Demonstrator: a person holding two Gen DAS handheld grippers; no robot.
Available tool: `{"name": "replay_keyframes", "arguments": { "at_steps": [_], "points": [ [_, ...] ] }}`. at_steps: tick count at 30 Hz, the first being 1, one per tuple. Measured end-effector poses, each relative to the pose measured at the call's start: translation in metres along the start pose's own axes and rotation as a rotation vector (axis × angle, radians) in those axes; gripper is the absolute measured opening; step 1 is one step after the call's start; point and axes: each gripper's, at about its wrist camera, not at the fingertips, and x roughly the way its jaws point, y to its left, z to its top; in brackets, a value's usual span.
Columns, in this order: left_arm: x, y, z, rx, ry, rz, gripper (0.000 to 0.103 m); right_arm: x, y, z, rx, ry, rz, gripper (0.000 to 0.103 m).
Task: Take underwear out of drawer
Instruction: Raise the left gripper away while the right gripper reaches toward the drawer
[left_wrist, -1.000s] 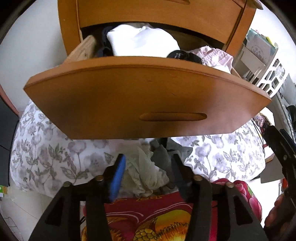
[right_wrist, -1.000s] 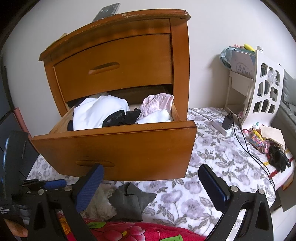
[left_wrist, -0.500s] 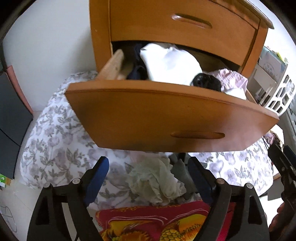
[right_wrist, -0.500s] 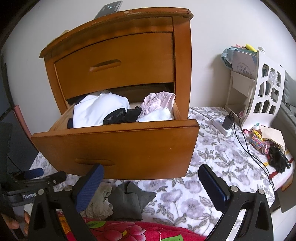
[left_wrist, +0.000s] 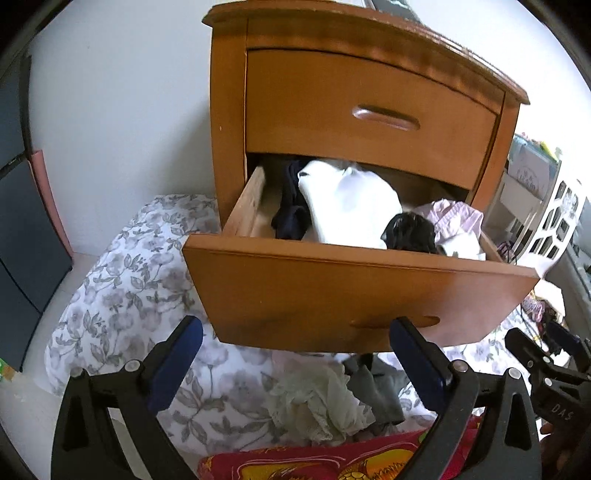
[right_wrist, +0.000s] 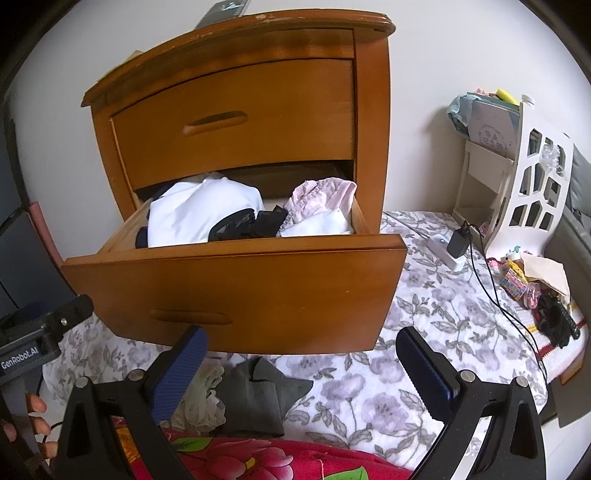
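The left gripper (left_wrist: 295, 358) is opening, its jaws now clear of the pale lace underwear (left_wrist: 317, 402) it was pinching, lying at 6 o'clock below the open drawer (left_wrist: 354, 291). The right gripper (right_wrist: 301, 369) is hanging released, empty; garments are remaining inside.

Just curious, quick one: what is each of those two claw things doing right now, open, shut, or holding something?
Left gripper: jaws opening wide, nothing between them.
Right gripper: open, holding nothing.

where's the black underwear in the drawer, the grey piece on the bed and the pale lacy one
black underwear (right_wrist: 247, 225), right wrist view, its middle
grey piece (right_wrist: 258, 398), right wrist view, its folded centre
pale lacy one (left_wrist: 317, 402), left wrist view, crumpled middle
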Motion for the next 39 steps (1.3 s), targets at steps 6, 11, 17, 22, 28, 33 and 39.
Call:
{"name": "replay_keyframes", "arguments": {
  "at_steps": [6,11,17,22,28,33,39],
  "points": [
    [-0.004,-0.003,-0.003,0.034,-0.042,-0.011,0.101,-0.004,-0.001,0.001,0.001,-0.023,0.033,0.103],
    [-0.013,-0.005,-0.003,0.053,-0.088,-0.045,0.101,-0.015,0.000,0.006,-0.001,-0.091,0.091,0.103],
    [-0.021,-0.003,-0.001,0.049,-0.141,-0.066,0.101,-0.009,0.006,0.007,-0.025,-0.068,0.132,0.103],
    [-0.016,0.005,-0.005,0.007,-0.114,-0.126,0.101,-0.005,0.008,0.006,-0.030,-0.052,0.123,0.103],
    [-0.020,0.007,-0.007,-0.005,-0.136,-0.110,0.101,-0.005,0.011,0.007,-0.047,-0.057,0.117,0.103],
    [-0.021,0.003,-0.008,0.012,-0.146,-0.081,0.101,-0.004,0.013,0.009,-0.056,-0.053,0.129,0.103],
    [-0.022,0.002,-0.008,0.021,-0.157,-0.057,0.101,0.002,0.006,0.015,-0.014,-0.019,0.177,0.103]
  ]
}}
